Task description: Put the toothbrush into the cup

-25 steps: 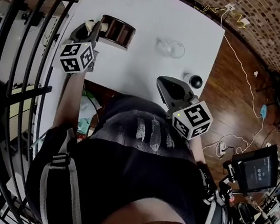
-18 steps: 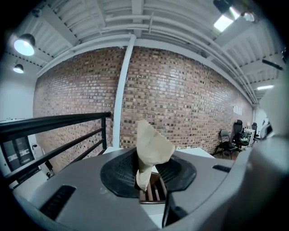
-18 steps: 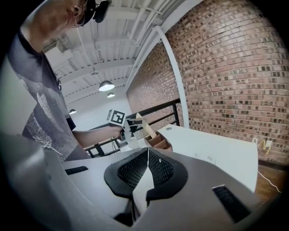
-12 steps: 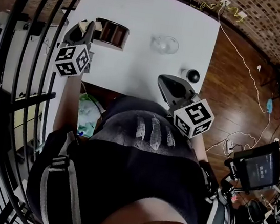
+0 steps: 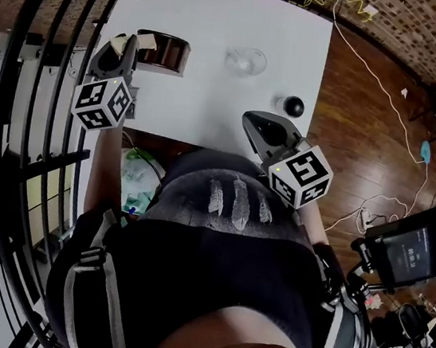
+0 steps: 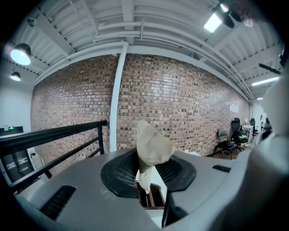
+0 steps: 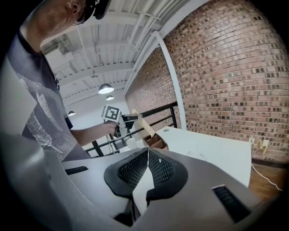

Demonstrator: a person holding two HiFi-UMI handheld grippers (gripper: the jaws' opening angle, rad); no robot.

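Note:
My left gripper (image 5: 122, 45) is shut on a beige, crumpled paper-like piece (image 6: 151, 148), held upright just left of and above a brown wooden box (image 5: 167, 52) on the white table (image 5: 225, 9). I cannot tell whether a toothbrush is inside the piece. The box (image 6: 152, 198) shows below it through the gap in the left gripper view. A clear glass cup (image 5: 245, 60) stands mid-table, to the right of the box. My right gripper (image 5: 254, 123) is shut and empty over the table's near edge. In the right gripper view the left gripper (image 7: 128, 120) and beige piece (image 7: 145, 127) appear above the box (image 7: 156, 142).
A small black round object (image 5: 293, 106) sits near the table's right edge. Black metal railings (image 5: 48, 65) run along the left side of the table. Wooden floor (image 5: 363, 117) with cables lies to the right, and a screen on a stand (image 5: 400, 255) is further right.
My left gripper has lifted with the beige piece and drawn left, away from the box. The right gripper has barely shifted.

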